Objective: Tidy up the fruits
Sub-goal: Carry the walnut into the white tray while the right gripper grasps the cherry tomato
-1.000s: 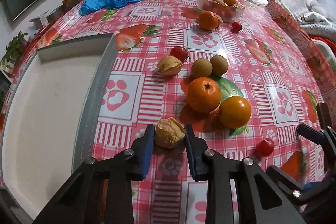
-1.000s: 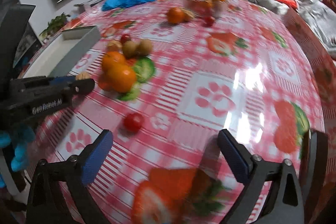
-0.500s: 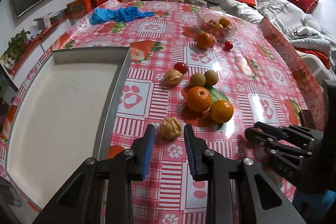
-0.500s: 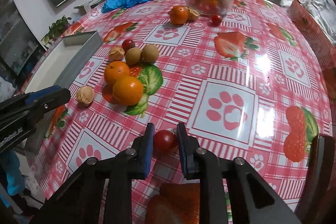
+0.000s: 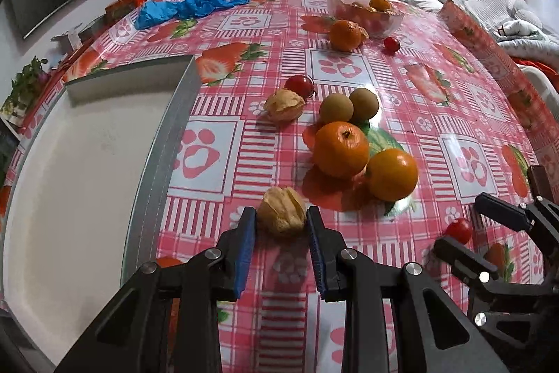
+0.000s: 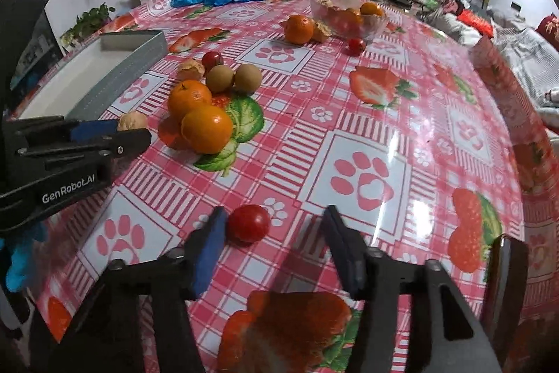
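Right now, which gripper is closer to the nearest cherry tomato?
Right. The right gripper brackets the cherry tomato, one finger beside it. The left gripper sits off to its left, around a husked fruit.

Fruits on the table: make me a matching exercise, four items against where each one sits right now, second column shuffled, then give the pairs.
Column one:
1. husked fruit
2. cherry tomato
3. gloves
4. glass bowl

Column two:
A. far side of the table, with fruit inside
B. between the jaws of the left gripper
C. crumpled blue heap at the table's far left
D. on the cloth inside the open right gripper, beside its left jaw

Pairs: 1-B, 2-D, 3-C, 4-A
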`<control>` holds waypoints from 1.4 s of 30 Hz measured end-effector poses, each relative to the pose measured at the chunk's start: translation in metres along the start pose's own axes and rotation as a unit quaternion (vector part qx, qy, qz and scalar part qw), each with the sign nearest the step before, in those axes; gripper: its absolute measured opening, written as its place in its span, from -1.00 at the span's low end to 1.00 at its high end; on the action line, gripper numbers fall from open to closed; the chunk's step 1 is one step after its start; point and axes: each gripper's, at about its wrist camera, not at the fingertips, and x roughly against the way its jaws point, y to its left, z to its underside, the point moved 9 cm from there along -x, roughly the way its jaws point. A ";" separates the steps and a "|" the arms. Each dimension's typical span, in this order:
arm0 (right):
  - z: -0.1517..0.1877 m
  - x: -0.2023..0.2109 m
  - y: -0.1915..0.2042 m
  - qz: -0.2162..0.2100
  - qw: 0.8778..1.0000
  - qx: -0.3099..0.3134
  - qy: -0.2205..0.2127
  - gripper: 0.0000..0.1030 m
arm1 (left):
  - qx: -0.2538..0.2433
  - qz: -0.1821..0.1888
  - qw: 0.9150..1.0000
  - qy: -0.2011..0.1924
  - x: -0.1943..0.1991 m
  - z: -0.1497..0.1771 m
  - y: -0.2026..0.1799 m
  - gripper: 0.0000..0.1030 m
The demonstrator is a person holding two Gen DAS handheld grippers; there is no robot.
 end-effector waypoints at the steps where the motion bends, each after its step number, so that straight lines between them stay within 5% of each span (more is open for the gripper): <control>1: -0.001 0.000 0.000 -0.005 1.000 -0.002 -0.001 -0.38 | -0.002 0.000 1.000 -0.001 0.000 0.000 -0.002 -0.40; 2: -0.001 0.001 -0.001 -0.007 1.000 -0.005 0.000 -0.55 | -0.007 -0.003 1.000 -0.002 -0.001 0.000 -0.003 -0.40; 22: -0.007 0.017 -0.001 -0.103 0.991 -0.085 0.018 -0.54 | 0.017 0.020 0.997 -0.069 0.074 -0.017 0.021 -0.51; 42: -0.064 0.022 0.136 -0.189 0.982 0.003 0.029 -0.54 | 0.106 -0.065 0.989 -0.079 0.085 0.016 0.141 -0.51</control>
